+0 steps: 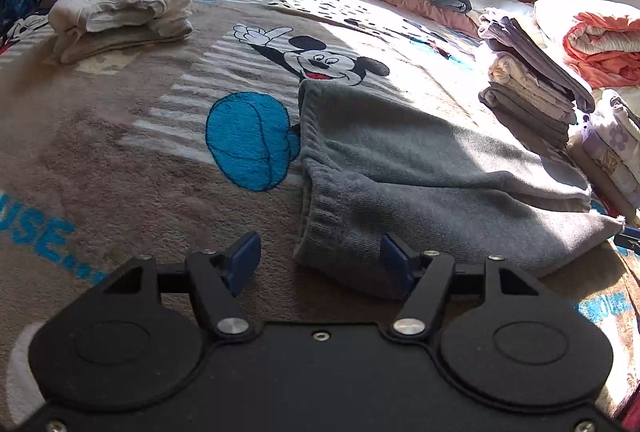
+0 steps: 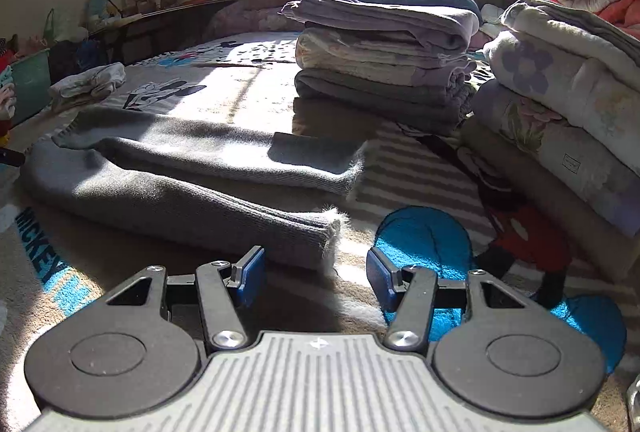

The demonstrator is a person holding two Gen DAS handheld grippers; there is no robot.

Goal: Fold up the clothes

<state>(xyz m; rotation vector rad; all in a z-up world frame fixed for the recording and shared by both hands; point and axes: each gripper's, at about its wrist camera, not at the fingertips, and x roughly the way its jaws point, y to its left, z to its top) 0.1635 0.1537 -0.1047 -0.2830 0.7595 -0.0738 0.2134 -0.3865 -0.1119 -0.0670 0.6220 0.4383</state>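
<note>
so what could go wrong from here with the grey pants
The left gripper is open at the waistband of the grey pants, so it may pinch the fuzzy blanket too. The right gripper faces the frayed cuff, which could slip out. Swinging the fold right could knock the stack of folded clothes.

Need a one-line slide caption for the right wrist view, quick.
Open right gripper faces the cuff end of grey trousers laid on the cartoon blanket, folded stacks behind.
</note>
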